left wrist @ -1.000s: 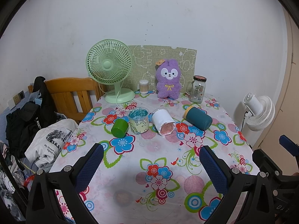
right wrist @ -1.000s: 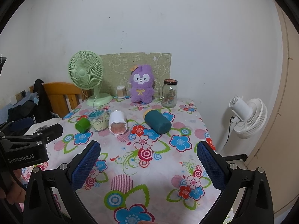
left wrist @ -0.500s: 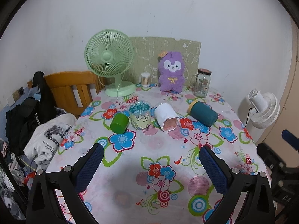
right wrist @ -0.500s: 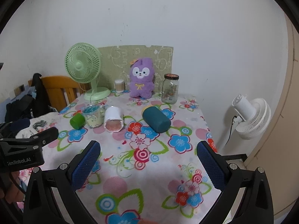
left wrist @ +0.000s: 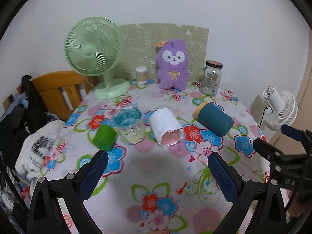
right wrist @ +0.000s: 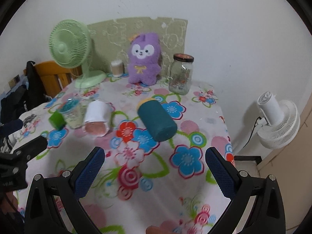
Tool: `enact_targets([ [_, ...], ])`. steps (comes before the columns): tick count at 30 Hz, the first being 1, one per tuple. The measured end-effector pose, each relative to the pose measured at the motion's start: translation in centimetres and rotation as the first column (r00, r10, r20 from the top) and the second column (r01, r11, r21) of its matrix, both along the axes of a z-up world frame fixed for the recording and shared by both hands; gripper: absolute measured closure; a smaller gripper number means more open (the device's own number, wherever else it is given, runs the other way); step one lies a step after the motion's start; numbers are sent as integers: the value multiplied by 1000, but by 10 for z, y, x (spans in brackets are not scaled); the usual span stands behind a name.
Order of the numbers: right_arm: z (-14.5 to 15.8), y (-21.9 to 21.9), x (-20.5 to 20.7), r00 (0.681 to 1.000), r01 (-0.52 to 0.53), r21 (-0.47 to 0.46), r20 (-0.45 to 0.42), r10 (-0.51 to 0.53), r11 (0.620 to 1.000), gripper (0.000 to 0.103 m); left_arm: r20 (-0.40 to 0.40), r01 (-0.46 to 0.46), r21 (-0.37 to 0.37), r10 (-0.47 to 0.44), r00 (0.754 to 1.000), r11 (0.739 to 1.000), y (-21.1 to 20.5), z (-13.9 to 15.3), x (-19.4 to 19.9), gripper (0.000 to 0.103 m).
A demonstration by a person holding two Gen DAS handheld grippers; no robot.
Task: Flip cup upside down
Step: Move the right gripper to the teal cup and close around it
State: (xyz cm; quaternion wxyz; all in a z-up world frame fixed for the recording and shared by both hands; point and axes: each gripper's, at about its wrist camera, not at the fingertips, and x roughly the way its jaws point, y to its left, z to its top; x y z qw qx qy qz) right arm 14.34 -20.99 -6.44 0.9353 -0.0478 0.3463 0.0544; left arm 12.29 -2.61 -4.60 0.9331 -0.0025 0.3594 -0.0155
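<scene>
Several cups rest in a row on the flowered tablecloth [left wrist: 156,175]. A green cup [left wrist: 104,137] lies on its side at the left. A clear cup [left wrist: 130,124] with blue contents stands upright beside it. A white cup [left wrist: 165,126] with a pink inside lies on its side. A teal cup [left wrist: 214,120] lies on its side at the right. They also show in the right wrist view: the green cup [right wrist: 56,120], the clear cup [right wrist: 71,115], the white cup [right wrist: 96,118], the teal cup [right wrist: 157,122]. My left gripper [left wrist: 157,175] is open and empty, short of the cups. My right gripper [right wrist: 155,172] is open and empty, near the teal cup.
A green desk fan [left wrist: 93,54], a small jar of swabs [left wrist: 141,75], a purple plush toy [left wrist: 172,66] and a glass jar [left wrist: 211,78] stand along the back. A wooden chair [left wrist: 56,89] with clothes is at the left. A white fan [right wrist: 276,120] stands off the right edge.
Both grippers have moved forward toward the cups, which now look larger and nearer. Both stay open. No cup has moved.
</scene>
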Motion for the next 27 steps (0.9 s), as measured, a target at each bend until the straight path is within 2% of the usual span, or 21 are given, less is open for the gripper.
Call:
enact_targets([
  [5,-14,-13,47,998,-18,-4,-54,18,1000,0,-26,11,-11,-11,1000,1000,-12,-8,34,0],
  [9,-33,-19,91,989,-52,12,-139,54,999,0,-52,21,6,-21,998,1000,-25,-17,64,0],
  [16,-60,-17,142,973,-81,40,-213,87,996,0,-76,-5,45,8,997,999,-31,-29,97,0],
  [19,-70,-13,158,965,-93,24,-245,96,995,0,-103,-17,70,24,994,997,-32,-36,109,0],
  [27,-88,-3,179,936,-158,32,-315,160,987,1,-115,-32,92,43,992,995,-32,-44,118,0],
])
